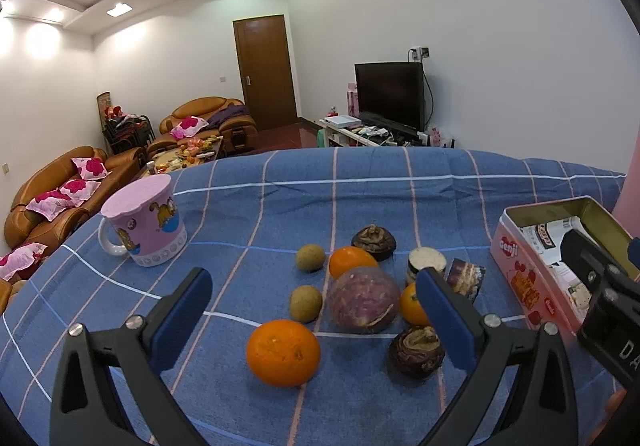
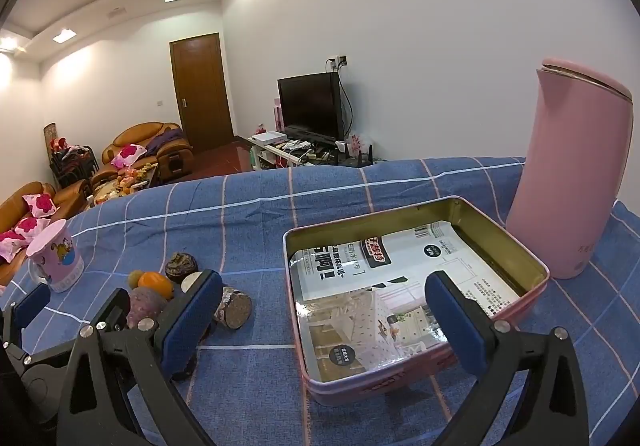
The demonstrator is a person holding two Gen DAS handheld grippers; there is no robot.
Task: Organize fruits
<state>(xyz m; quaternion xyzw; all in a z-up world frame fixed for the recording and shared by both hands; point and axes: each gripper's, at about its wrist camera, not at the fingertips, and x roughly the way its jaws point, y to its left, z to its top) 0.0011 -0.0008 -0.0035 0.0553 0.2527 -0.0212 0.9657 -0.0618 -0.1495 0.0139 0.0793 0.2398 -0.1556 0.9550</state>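
A pile of produce lies on the blue checked cloth [image 1: 280, 198]: a near orange [image 1: 283, 352], a purple turnip [image 1: 364, 300], two small brown fruits [image 1: 306, 303], a far orange [image 1: 351, 261] and dark water chestnuts [image 1: 417, 352]. My left gripper [image 1: 314, 320] is open and empty, above the near orange and turnip. The pink tin [image 2: 416, 286], open with a printed sheet inside, sits to the right; it also shows in the left wrist view [image 1: 520, 266]. My right gripper [image 2: 324, 320] is open and empty over the tin's near left part.
A pink cartoon mug [image 1: 146, 226] with a lid stands at the left of the cloth. A tall pink kettle [image 2: 576, 174] stands right behind the tin. A cut dark root piece [image 2: 236, 306] lies between pile and tin. Sofas and a TV are beyond the table.
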